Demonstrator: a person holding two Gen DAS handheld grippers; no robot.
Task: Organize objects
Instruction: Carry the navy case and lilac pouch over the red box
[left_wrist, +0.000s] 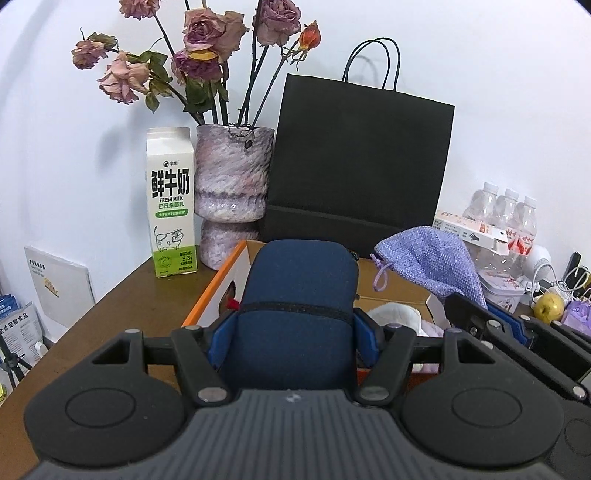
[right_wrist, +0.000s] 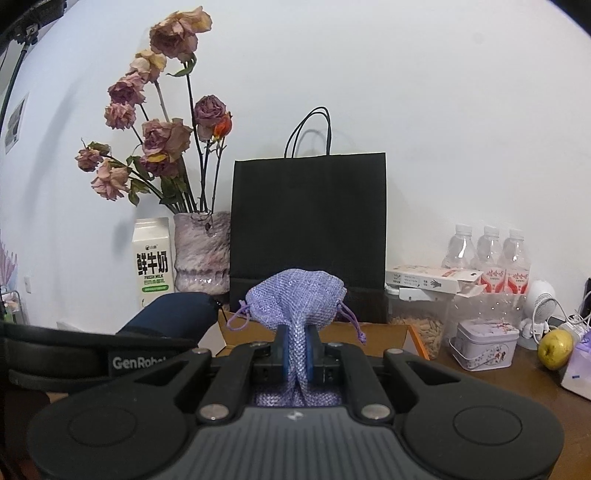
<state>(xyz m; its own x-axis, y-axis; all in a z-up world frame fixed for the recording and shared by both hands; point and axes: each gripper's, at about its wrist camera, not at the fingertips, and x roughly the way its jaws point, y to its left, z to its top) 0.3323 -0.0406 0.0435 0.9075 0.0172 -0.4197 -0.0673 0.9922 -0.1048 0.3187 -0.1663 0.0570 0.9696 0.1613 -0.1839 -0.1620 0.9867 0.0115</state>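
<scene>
left gripper (left_wrist: 295, 332) half-wide around navy pouch (left_wrist: 299, 295); right gripper (right_wrist: 298, 354) pinched tight on lilac drawstring bag (right_wrist: 297, 299)

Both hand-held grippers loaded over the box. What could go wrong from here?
1. The right hand-held gripper pinches only a fold of the purple mesh pouch; it may slip.
2. Its dangling drawstring could snag the cardboard box edge.
3. The navy case in the left hand-held gripper is near the vase and could tip it.

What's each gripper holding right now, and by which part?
Left gripper: navy pouch, gripped across its middle. Right gripper: lilac drawstring bag, pinched at its bunched lower part.
</scene>
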